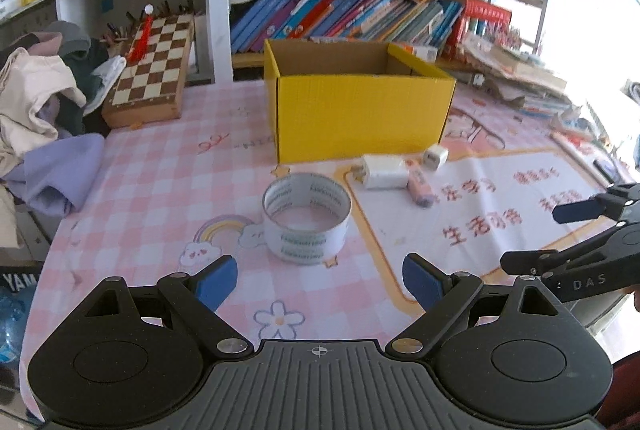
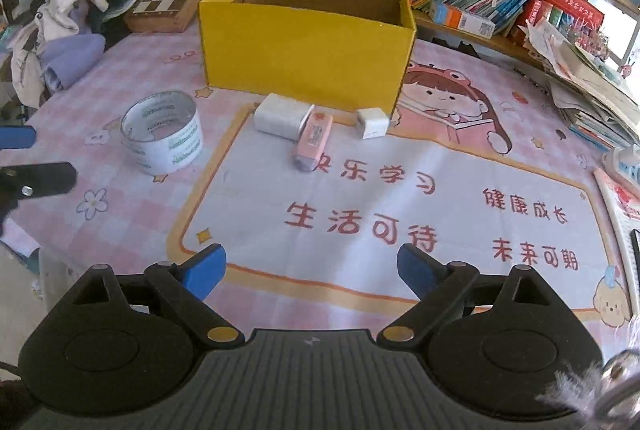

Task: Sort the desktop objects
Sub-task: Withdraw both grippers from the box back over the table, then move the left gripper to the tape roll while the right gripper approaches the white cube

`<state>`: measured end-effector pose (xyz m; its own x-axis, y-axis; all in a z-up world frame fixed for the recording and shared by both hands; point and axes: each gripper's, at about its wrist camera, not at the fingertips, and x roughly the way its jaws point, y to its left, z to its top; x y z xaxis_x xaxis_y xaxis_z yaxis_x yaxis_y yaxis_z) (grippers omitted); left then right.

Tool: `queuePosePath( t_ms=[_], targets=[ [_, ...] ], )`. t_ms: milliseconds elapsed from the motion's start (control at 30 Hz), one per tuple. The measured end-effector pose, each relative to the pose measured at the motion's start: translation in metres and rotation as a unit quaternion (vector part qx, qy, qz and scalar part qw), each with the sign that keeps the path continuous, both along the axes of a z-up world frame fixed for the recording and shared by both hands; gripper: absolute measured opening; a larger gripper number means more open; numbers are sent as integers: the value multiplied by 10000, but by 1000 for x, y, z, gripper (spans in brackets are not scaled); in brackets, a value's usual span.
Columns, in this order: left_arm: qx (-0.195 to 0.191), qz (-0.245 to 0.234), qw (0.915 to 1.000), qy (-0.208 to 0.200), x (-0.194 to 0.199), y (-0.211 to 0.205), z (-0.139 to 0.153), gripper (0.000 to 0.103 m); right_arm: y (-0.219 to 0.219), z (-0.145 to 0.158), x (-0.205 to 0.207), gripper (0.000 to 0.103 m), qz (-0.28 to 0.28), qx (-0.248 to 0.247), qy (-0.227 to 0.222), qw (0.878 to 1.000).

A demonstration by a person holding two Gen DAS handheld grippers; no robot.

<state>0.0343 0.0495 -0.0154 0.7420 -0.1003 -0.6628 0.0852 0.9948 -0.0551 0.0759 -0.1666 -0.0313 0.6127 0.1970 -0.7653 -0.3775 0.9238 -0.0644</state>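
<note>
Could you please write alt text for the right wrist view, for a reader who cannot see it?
The open right claw hovers empty over a pink cartoon tablecloth, facing an open yellow cardboard box. In front of the box lie a white charger, a pink eraser touching it, and a small white cube; a tape roll stands to the left.

Both my wrist cameras look forward and down across the pink checked tablecloth [image 1: 160, 170] toward the far bookshelves. My left view sits nearer the white ring-shaped tape roll [image 1: 307, 216]; my right view looks from further right. Both share the open yellow cardboard box [image 2: 304, 50] and that roll.
</note>
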Motion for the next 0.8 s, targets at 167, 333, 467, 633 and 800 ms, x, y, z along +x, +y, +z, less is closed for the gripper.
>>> queuePosePath(
  t_ms=[167,333,467,633,800],
  targets=[
    [-11,23,9999,102,-2,0,-4,92,11,-3,-4,93,243,-88,73,9996],
    [77,37,9997,227,-2,-3,-10,92,16,-5,0,94,292,-83,156,9994],
    [196,-9,9994,275,-3,-7,-12,92,18,-5,3,95,315,-68,191,9993],
    [321,-64,9993,197,-1,-9,-10,92,22,-6,4,95,394,-103,178,9990],
    [348,-68,9992,196,2,-10,-11,92,21,-4,6,95,390,-93,107,9991]
  ],
)
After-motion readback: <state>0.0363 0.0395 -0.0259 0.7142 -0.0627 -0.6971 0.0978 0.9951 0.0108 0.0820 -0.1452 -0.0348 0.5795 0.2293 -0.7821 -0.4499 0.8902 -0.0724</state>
